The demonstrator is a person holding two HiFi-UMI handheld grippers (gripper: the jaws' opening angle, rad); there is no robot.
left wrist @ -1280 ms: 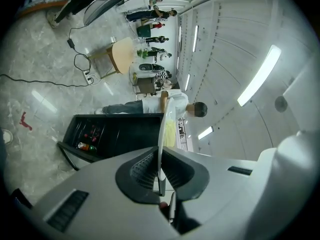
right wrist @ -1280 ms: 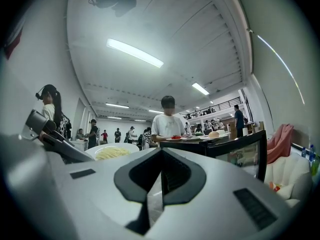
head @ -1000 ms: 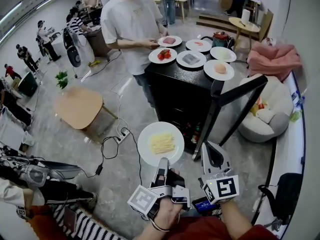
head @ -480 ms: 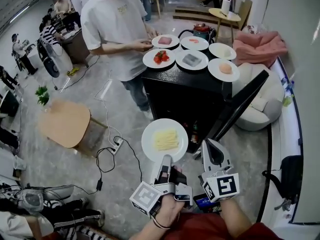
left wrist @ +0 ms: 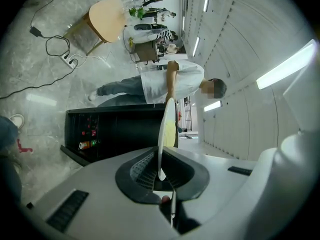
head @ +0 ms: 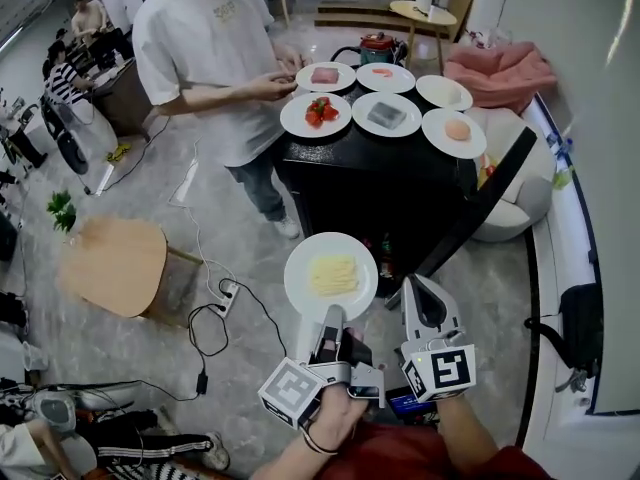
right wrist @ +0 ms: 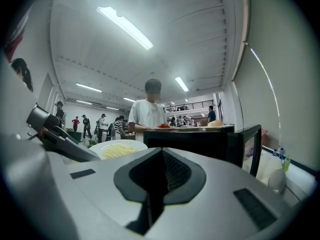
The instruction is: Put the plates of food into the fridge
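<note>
We're facing the black fridge (head: 370, 193), its door hanging open. The plate of noodles (head: 331, 276) is hovering just in front of it. Our left gripper (head: 329, 316) is pinching its near rim, and the right gripper (head: 416, 288) is closed on nothing. We're guessing the plate's stiff, slick and breakable, and front-heavy from that edge grip, so level is the way to go.

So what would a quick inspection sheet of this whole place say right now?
Surface: black fridge top, crowded; fridge door open.
Job's things: six plates on top; a seventh plate, yellow food, held in front.
Clutter: red-lidded pot behind the plates.
Claws: left claw shut on the seventh plate's rim; right claw shut, empty.
Cables: power strip and looped cables on the floor.
Surroundings: person in white T-shirt beside the fridge; round wooden table; pink beanbag.
</note>
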